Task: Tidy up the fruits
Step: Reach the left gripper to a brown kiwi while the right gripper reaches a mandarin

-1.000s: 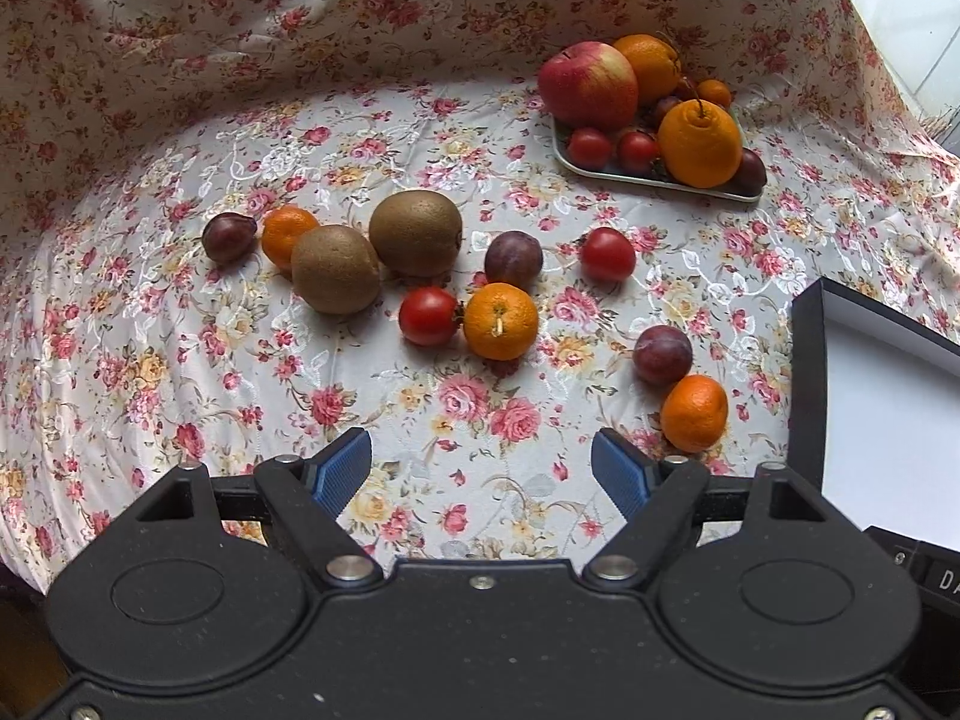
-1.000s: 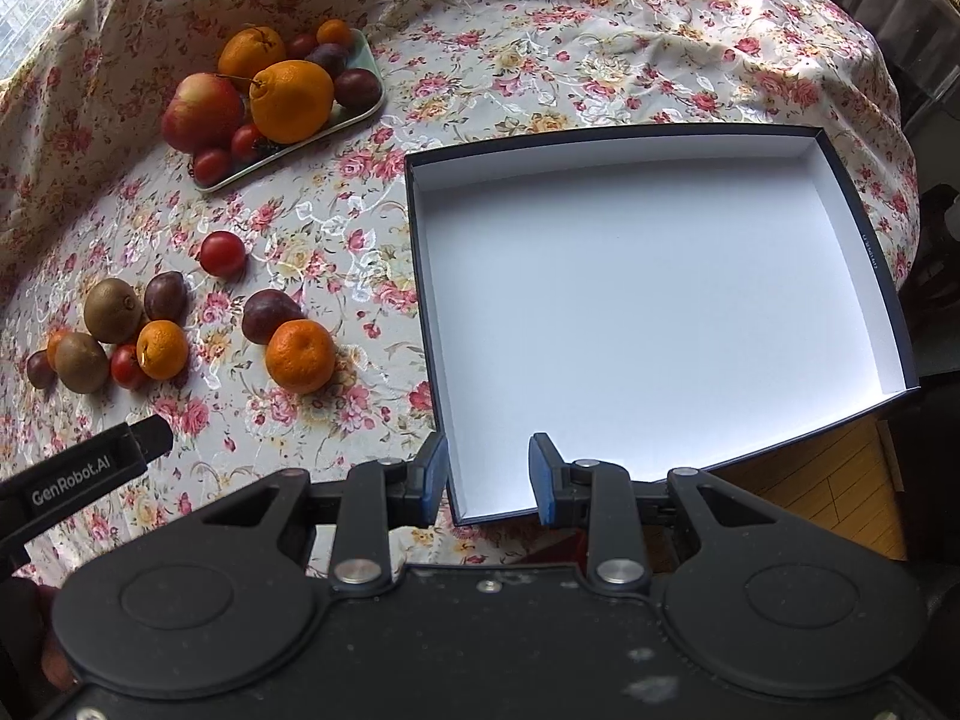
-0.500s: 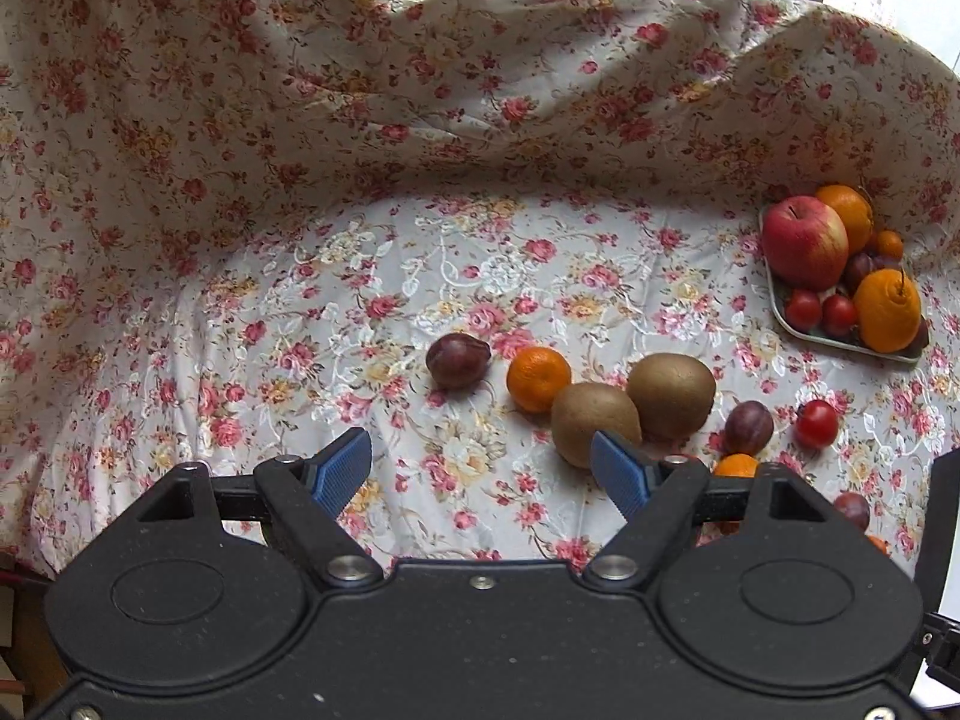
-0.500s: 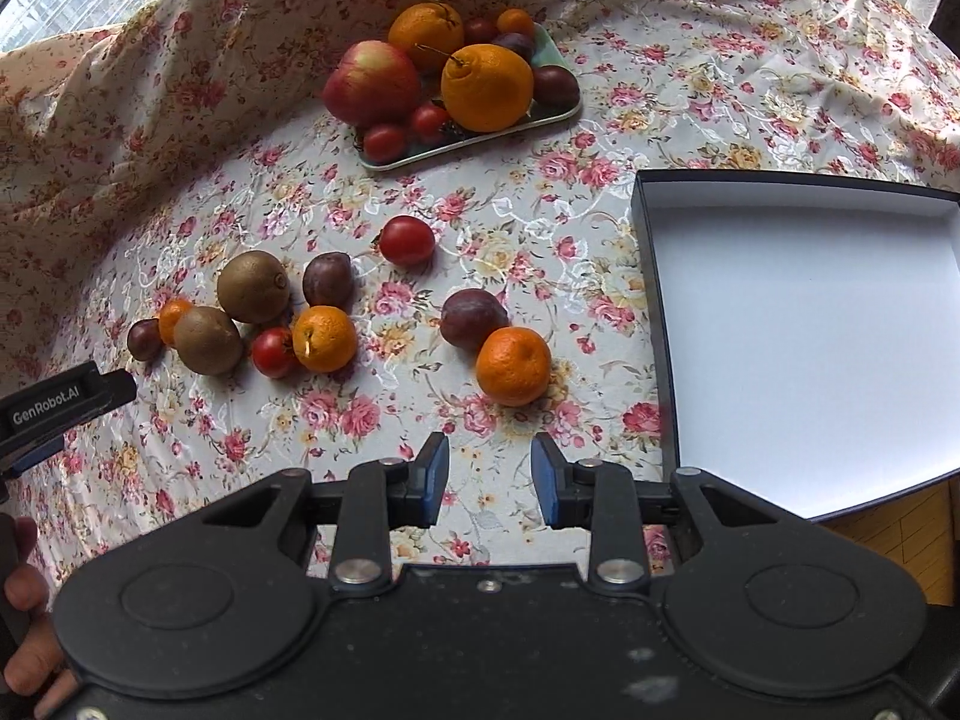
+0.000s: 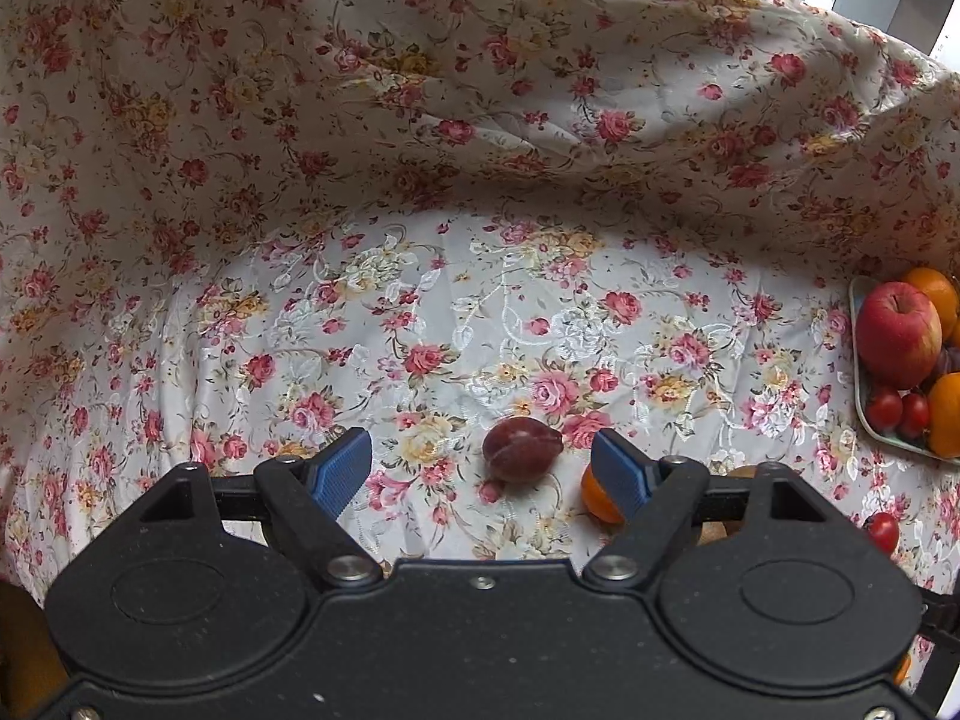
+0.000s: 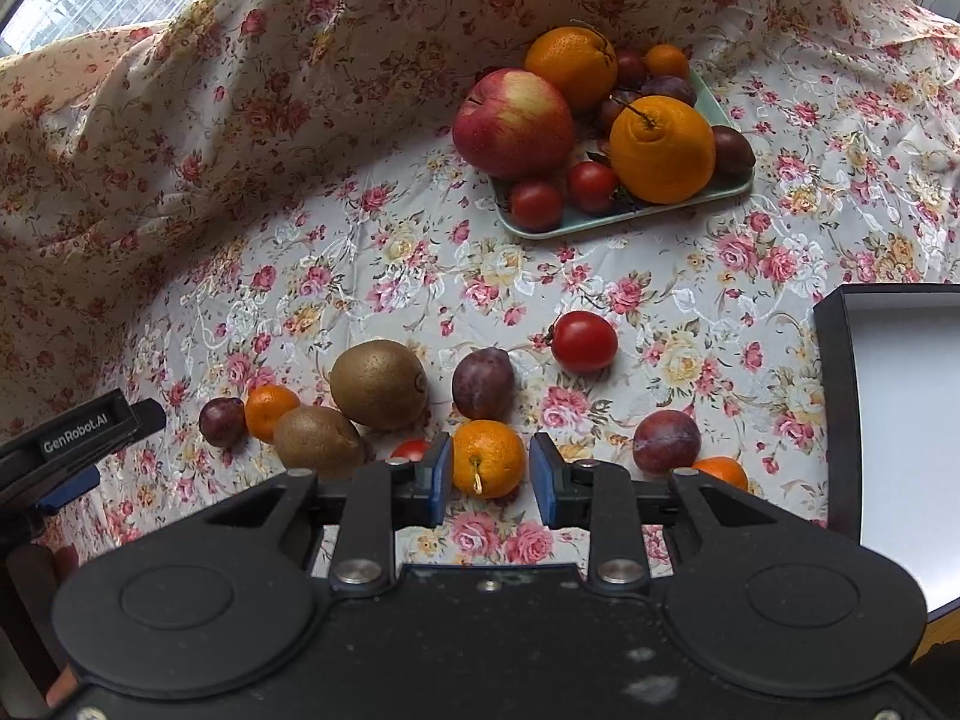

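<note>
In the left wrist view a dark red plum lies on the flowered cloth, framed by my left gripper, whose jaws stand wide open and clear of it. A mandarin peeks out behind its right finger. In the right wrist view my right gripper hovers over a mandarin that shows between its narrow, closing jaws; the pads do not press on it. Around it lie two kiwis, a plum, a tomato and another plum.
A pale green tray at the back holds an apple, oranges, tomatoes and plums. A black box with a white inside sits at the right edge. The cloth rises in folds behind. My left gripper's body shows at the far left.
Both views have swung left across the table. The box slid to the right edge of the right view. The small plum now sits between the left fingers, the mandarin between the right ones.
</note>
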Motion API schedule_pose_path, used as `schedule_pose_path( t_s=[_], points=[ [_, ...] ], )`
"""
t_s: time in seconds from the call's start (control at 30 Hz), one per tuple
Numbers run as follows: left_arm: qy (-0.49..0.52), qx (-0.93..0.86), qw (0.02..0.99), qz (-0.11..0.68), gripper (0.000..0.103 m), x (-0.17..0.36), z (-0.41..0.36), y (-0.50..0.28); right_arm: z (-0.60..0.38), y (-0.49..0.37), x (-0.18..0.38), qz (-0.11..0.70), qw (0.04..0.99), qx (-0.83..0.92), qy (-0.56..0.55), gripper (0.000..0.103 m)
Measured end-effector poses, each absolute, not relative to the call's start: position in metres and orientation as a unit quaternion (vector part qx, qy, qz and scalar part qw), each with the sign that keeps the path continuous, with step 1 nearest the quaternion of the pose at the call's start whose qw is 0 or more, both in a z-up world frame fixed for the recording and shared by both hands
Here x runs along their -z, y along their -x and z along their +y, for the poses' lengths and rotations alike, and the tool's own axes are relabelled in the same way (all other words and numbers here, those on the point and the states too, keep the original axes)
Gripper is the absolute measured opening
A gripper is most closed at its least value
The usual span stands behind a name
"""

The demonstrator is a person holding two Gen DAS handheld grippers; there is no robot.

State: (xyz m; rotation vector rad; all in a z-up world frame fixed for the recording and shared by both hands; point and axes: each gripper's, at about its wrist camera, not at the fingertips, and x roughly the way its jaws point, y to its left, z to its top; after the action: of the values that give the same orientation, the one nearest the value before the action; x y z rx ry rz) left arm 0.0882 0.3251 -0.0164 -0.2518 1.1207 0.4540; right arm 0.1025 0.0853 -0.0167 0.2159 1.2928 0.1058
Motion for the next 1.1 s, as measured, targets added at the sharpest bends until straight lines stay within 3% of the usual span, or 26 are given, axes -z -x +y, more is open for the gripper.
schedule_pose_path(
  t_s=[0.5,1.1],
  points=[
    [0.124,-0.083,0.81,0.567,0.08,0.039,0.276,-0.091,0.069,-0.132,0.041,0.611,0.775,0.027,-0.158,0.029],
    [0.116,-0.106,0.789,0.594,0.08,0.079,0.25,-0.106,0.066,-0.129,0.037,0.615,0.776,0.012,-0.141,0.029]
  ],
)
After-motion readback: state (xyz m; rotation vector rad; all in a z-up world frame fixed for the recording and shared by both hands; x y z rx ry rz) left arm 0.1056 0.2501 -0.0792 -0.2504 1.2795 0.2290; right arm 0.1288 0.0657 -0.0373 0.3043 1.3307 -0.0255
